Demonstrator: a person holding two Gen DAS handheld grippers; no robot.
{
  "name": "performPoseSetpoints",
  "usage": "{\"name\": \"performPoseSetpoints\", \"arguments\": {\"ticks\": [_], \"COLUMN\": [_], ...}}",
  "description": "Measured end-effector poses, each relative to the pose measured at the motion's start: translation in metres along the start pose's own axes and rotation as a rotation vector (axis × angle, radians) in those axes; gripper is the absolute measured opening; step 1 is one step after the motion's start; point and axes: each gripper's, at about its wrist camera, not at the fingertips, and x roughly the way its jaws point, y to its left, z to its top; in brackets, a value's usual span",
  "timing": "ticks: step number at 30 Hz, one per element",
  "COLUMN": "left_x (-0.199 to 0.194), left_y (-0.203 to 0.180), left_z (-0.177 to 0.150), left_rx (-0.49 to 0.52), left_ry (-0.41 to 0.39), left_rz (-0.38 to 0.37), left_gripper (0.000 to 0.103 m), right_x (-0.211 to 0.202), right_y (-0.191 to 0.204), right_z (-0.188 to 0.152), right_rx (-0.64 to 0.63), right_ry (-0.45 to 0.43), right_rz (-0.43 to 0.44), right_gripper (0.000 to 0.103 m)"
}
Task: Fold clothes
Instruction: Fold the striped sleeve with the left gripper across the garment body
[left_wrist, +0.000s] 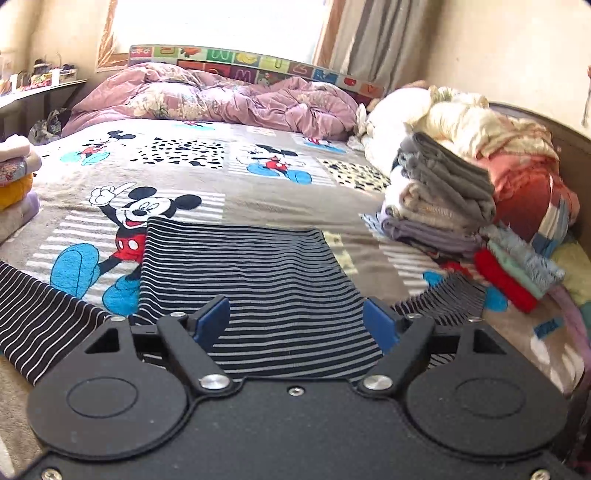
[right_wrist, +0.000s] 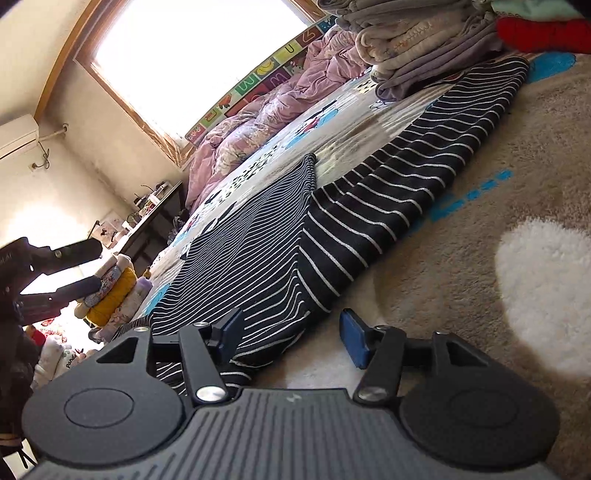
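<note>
The striped top (left_wrist: 258, 280) lies flat on the bed (left_wrist: 258, 206), spread across the cartoon blanket, its body smoothed towards the headboard and a sleeve trailing off to each side. I read that layout as deliberate: laid flat like this, the sleeves can be turned in over the body before it is halved. Folded stacks sit well clear at both edges of the bed, the nearer pile (left_wrist: 439, 199) on the right, so the middle stays free as a working area.

My left gripper (left_wrist: 297, 323) hangs above the near hem, pointing forward and somewhat down along the cloth. Its jaws stand wide, the blue pads (left_wrist: 212, 319) apart with fabric showing below them but nothing pinched.

My right gripper (right_wrist: 291, 338) sits low at the garment's edge, its view rolled hard so the bed runs diagonally. Its jaws are partly apart; the left pad rests at or over the striped edge, the right pad over bare blanket, and I see no cloth clamped. The left gripper shows at that view's left margin, raised above the bed.

The sleeves are not yet folded, I judge.
</note>
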Motion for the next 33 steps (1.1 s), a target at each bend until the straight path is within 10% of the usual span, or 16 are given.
{"name": "performPoseSetpoints", "arguments": {"ticks": [8, 14, 26, 33], "left_x": [-0.005, -0.001, 0.123, 0.196], "left_y": [0.054, 0.062, -0.225, -0.335], "left_z": [0.014, 0.017, 0.004, -0.051], "left_rx": [-0.127, -0.205, 0.733, 1.093], "left_ry": [-0.008, 0.047, 0.311, 0.386], "left_rz": [0.174, 0.144, -0.219, -0.164], "left_gripper": [0.079, 0.077, 0.078, 0.078], "right_x": [0.01, 0.012, 0.012, 0.014], "right_y": [0.014, 0.021, 0.016, 0.015], "right_z": [-0.004, -0.008, -0.022, -0.025], "right_rx": [-0.129, -0.185, -0.149, -0.163], "right_ry": [0.0, -0.002, -0.118, -0.143], "right_rz": [-0.053, -0.073, -0.024, -0.017], "right_gripper": [0.059, 0.063, 0.076, 0.077]}}
